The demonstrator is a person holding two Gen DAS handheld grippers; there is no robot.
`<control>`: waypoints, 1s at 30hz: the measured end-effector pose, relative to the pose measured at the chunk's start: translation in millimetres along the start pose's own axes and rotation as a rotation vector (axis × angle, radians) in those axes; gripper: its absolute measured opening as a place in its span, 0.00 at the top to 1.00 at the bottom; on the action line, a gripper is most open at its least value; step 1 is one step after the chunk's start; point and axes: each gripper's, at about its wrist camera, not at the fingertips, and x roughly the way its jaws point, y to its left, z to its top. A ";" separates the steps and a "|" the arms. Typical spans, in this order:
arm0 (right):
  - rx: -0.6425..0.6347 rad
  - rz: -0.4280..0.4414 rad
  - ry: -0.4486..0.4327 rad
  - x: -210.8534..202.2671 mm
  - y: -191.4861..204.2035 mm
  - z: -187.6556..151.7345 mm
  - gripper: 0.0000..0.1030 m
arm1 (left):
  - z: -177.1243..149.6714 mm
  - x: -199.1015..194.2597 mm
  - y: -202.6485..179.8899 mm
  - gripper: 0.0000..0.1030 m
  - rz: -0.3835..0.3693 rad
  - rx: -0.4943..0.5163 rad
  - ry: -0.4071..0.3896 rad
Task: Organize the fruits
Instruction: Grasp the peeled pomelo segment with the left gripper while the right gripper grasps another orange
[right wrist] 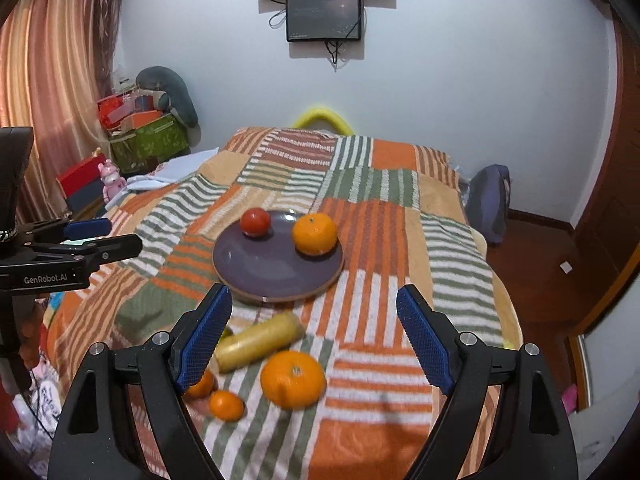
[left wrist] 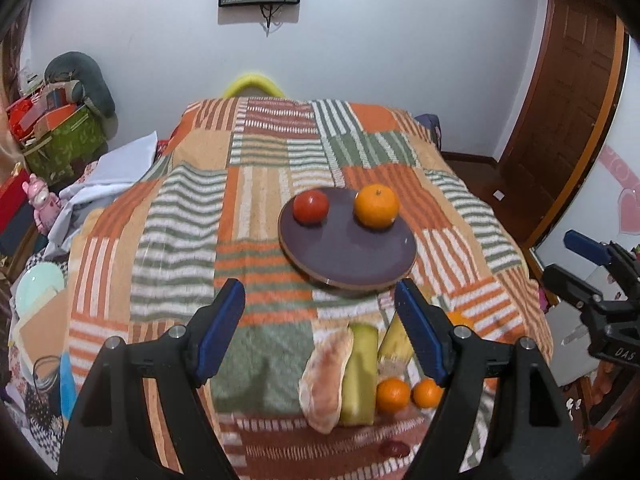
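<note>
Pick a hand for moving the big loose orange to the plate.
Right, probably. The big orange lies between the open right gripper's fingers in its own view, with the plate straight ahead. The left gripper, also open and empty, faces the smaller fruit instead.

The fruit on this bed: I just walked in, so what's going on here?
A person holds two grippers above a patchwork blanket, both with jaws open and empty. A purple plate already carries a tomato and an orange. Another large orange, two small ones and some long produce lie loose nearer the grippers.
</note>
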 end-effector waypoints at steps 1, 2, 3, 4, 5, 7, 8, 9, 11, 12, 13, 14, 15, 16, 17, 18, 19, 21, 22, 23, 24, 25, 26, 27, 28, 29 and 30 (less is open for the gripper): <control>0.006 -0.001 0.008 0.9 -1.3 -3.8 0.20 | -4.3 0.8 1.2 0.25 0.002 -0.001 0.008; 0.010 -0.001 0.016 0.7 -2.2 -7.1 0.20 | -9.7 1.9 2.7 0.25 0.004 -0.002 0.015; 0.013 -0.003 0.025 1.6 -2.4 -11.0 0.20 | -14.3 3.1 3.9 0.25 0.005 -0.004 0.023; 0.017 -0.006 0.037 2.9 -2.5 -16.4 0.20 | -21.2 6.1 5.4 0.25 0.003 -0.004 0.038; 0.019 -0.009 0.045 3.8 -2.1 -20.4 0.20 | -26.9 8.6 6.5 0.25 0.003 -0.005 0.052; 0.025 -0.009 0.071 9.5 -3.6 -28.9 0.20 | -39.6 17.3 9.3 0.25 0.004 -0.009 0.088; 0.029 -0.009 0.083 10.8 -5.1 -34.5 0.20 | -45.6 22.0 10.8 0.25 0.001 -0.012 0.105; 0.033 -0.008 0.094 13.3 -5.2 -38.1 0.20 | -49.6 25.2 12.2 0.27 -0.001 -0.016 0.116; 0.035 -0.008 0.120 18.9 -5.9 -46.8 0.20 | -59.6 36.3 14.9 0.28 -0.010 -0.027 0.151; 0.036 -0.007 0.132 22.3 -5.7 -50.0 0.20 | -63.0 41.0 15.2 0.31 -0.013 -0.030 0.164; 0.037 -0.005 0.145 25.5 -5.6 -53.3 0.20 | -67.5 48.1 15.6 0.33 -0.016 -0.031 0.184; 0.038 -0.002 0.156 28.9 -5.7 -56.4 0.20 | -70.2 52.8 15.1 0.34 -0.017 -0.030 0.195; 0.039 -0.001 0.166 31.7 -5.6 -59.3 0.20 | -73.3 58.5 14.7 0.35 -0.016 -0.028 0.207; 0.039 0.000 0.176 34.7 -5.4 -62.0 0.20 | -75.7 62.3 14.8 0.37 -0.015 -0.025 0.215; 0.039 0.002 0.184 37.2 -5.2 -64.4 0.20 | -77.2 65.4 15.1 0.37 -0.015 -0.022 0.221; 0.040 0.006 0.191 39.5 -4.9 -66.4 0.20 | -78.7 67.9 15.3 0.37 -0.023 -0.023 0.219; 0.043 0.012 0.200 41.8 -4.5 -68.9 0.20 | -79.6 68.5 16.0 0.37 -0.026 -0.025 0.216; 0.046 0.023 0.213 46.8 -3.9 -72.7 0.20 | -79.2 70.5 17.5 0.37 -0.029 -0.023 0.213; 0.046 0.027 0.219 49.4 -3.4 -74.4 0.20 | -79.0 72.1 19.0 0.37 -0.027 -0.022 0.213; 0.047 0.029 0.225 52.2 -3.2 -76.1 0.20 | -78.7 72.8 21.2 0.37 -0.029 -0.023 0.212; 0.046 0.031 0.231 55.5 -3.0 -78.2 0.20 | -78.7 73.7 23.9 0.37 -0.032 -0.025 0.213; 0.045 0.030 0.236 58.3 -2.5 -78.7 0.20 | -77.7 74.7 26.2 0.37 -0.026 -0.026 0.213; 0.045 0.029 0.239 61.1 -3.2 -79.7 0.20 | -77.4 75.2 28.6 0.37 -0.006 -0.023 0.213; 0.047 0.030 0.244 63.8 -3.6 -80.9 0.20 | -77.0 75.6 32.3 0.37 0.018 -0.019 0.209; 0.050 0.032 0.249 66.5 -4.3 -81.8 0.20 | -76.1 75.5 36.8 0.37 0.025 -0.025 0.206; 0.055 0.037 0.257 69.2 -5.3 -82.9 0.20 | -75.2 75.8 41.6 0.37 0.029 -0.036 0.206; 0.060 0.042 0.261 71.0 -5.2 -83.4 0.20 | -74.6 76.0 46.3 0.38 0.033 -0.047 0.207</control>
